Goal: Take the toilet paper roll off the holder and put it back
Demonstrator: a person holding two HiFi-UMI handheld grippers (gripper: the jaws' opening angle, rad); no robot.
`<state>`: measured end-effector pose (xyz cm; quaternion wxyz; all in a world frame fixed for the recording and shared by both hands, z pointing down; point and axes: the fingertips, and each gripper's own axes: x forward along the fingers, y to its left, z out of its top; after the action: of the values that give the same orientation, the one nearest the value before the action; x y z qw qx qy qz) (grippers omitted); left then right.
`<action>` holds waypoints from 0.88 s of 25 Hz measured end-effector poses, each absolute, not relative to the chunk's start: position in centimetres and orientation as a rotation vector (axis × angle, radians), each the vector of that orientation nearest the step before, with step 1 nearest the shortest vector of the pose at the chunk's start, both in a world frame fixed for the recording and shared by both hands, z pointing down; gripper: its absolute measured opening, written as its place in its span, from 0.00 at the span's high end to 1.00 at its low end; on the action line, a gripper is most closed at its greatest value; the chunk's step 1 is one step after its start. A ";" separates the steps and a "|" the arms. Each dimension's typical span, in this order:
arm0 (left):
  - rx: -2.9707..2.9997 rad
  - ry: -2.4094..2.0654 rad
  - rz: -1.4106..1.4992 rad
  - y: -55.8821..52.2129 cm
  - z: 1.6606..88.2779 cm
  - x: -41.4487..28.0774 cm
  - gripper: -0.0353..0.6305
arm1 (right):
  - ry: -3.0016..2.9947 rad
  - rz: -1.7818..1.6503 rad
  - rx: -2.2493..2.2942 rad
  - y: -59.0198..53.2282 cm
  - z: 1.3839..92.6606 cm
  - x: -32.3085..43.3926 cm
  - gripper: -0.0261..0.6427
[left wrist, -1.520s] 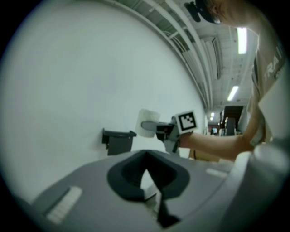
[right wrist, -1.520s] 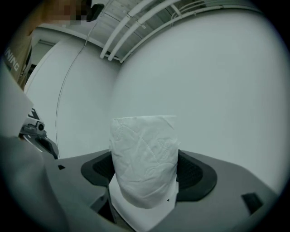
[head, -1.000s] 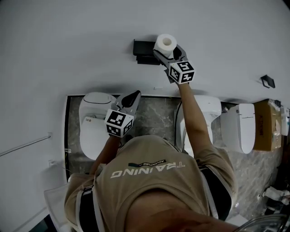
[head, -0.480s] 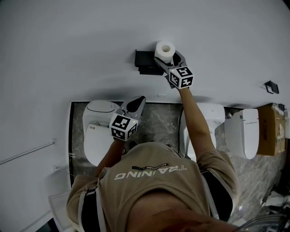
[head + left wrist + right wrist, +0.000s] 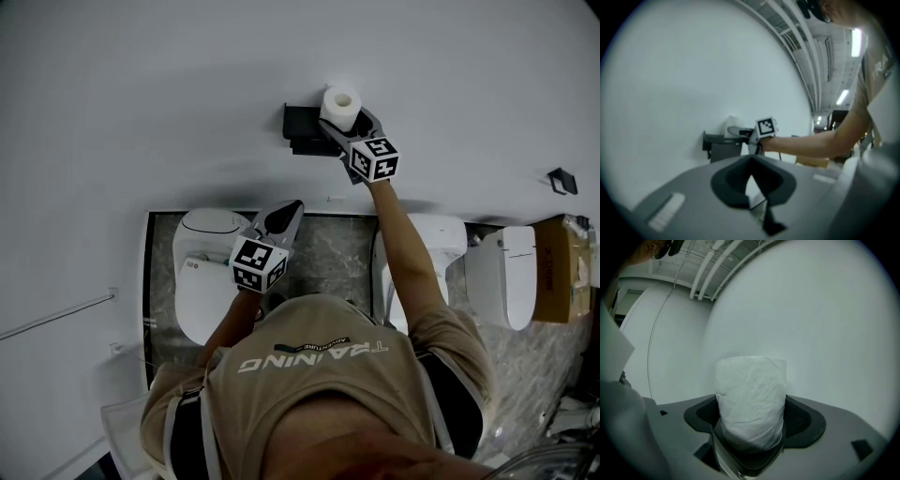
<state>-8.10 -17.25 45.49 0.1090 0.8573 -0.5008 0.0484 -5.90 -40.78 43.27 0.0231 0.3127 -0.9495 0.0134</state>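
While the left gripper (image 5: 291, 208) hangs low over the white toilet (image 5: 202, 244), jaws almost together and empty, the right gripper (image 5: 352, 127) clamps the soft white toilet paper roll (image 5: 339, 101) just beside the black wall-mounted holder (image 5: 302, 120). 1 risk, I think: squeezed paper deforms, slips, or misses the holder. Nothing blocks it.

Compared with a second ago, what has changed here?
The right gripper, still shut on the white toilet paper roll, edged it slightly closer to the black wall-mounted holder. The left gripper stayed shut and empty, low near the white toilet.
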 end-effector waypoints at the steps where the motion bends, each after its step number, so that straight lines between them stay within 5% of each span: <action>1: 2.521 -1.475 0.141 -17.1 45.5 -8.2 0.95 | -2.923 0.051 0.955 -40.8 43.5 -5.9 0.43; 22: 2.590 -1.369 0.172 -13.2 45.5 -8.9 0.95 | -2.859 0.156 1.132 -33.1 44.9 -1.7 0.43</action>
<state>-8.95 -13.24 45.46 0.1033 0.8778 -0.4641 0.0582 -1.70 -33.07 44.87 0.0315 0.3675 -0.9281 0.0507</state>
